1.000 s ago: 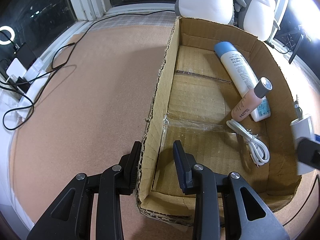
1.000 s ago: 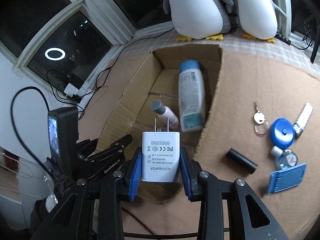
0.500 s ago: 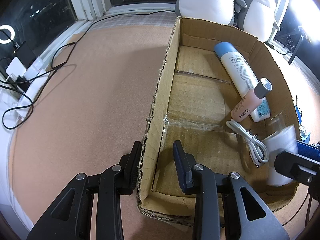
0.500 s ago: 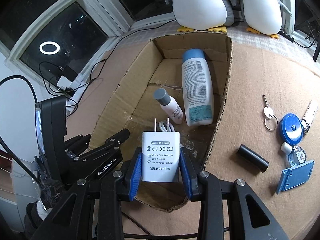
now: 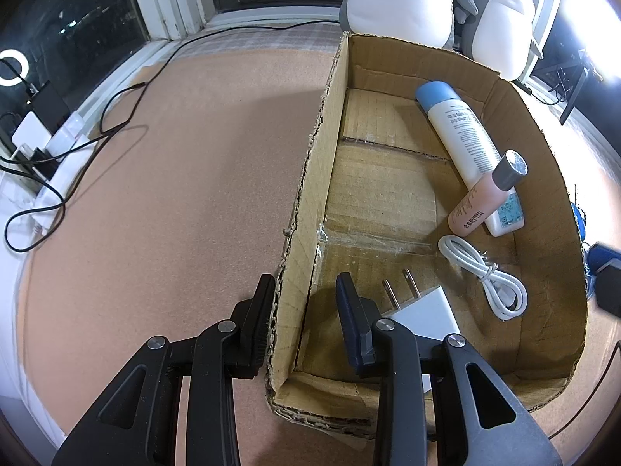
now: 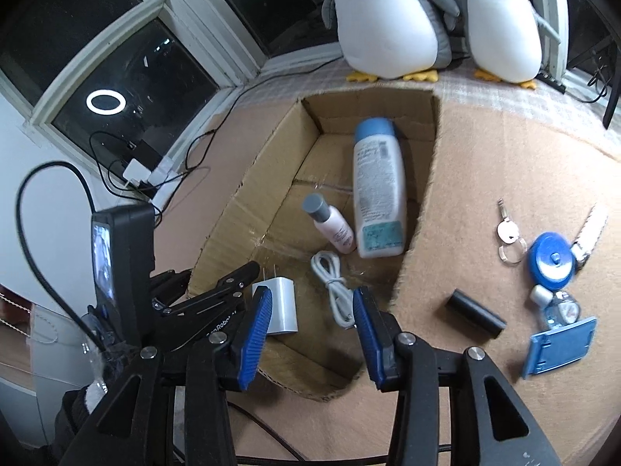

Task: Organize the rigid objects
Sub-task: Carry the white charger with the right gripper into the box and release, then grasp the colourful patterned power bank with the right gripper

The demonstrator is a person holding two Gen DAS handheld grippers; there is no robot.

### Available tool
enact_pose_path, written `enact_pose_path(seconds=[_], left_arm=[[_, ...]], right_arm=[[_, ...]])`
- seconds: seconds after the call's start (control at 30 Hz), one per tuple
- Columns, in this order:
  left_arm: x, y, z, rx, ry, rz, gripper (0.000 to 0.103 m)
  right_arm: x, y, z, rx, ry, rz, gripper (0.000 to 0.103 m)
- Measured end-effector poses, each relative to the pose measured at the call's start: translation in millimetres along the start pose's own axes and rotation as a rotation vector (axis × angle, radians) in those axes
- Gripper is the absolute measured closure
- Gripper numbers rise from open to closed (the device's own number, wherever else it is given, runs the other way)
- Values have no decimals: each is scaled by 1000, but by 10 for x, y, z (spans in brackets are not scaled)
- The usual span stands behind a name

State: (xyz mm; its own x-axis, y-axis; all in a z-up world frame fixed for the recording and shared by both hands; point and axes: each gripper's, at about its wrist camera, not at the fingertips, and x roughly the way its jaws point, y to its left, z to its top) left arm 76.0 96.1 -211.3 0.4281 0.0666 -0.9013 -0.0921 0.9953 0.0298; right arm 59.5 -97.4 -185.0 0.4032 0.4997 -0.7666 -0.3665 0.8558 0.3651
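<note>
Both tongs stood apart from the white charger [image 6: 280, 303], which lay on the floor of the cardboard box [image 5: 306, 178] at its near end, prongs pointing up the box. Right tongs [image 6: 310, 326] hovered above that end, spread wide and holding nothing. Left tongs [image 5: 304, 303] straddled the box's left wall, one finger outside and one inside; whether they pinched it could not be told. Just right of the charger lay a coiled white cable [image 6: 333, 287], then a pink bottle [image 6: 330, 229] and a white bottle [image 6: 378, 194]. Bare cardboard remained along the left wall. Keys [image 6: 508, 233], a blue tape measure [image 6: 553, 264] and a black cylinder [image 6: 477, 314] sat on the tabletop [image 5: 174, 194].
</note>
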Motion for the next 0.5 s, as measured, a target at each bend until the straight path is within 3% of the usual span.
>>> enact_pose_path(seconds=[0.23,0.5], left_arm=[[0,2,0,-1,0,0,72],[-1,6,4,0,0,1,72]], right_arm=[[-375,-351,-6,-11,-43,-78,63],[-670,-1134,-75,70,-48,-221,63]])
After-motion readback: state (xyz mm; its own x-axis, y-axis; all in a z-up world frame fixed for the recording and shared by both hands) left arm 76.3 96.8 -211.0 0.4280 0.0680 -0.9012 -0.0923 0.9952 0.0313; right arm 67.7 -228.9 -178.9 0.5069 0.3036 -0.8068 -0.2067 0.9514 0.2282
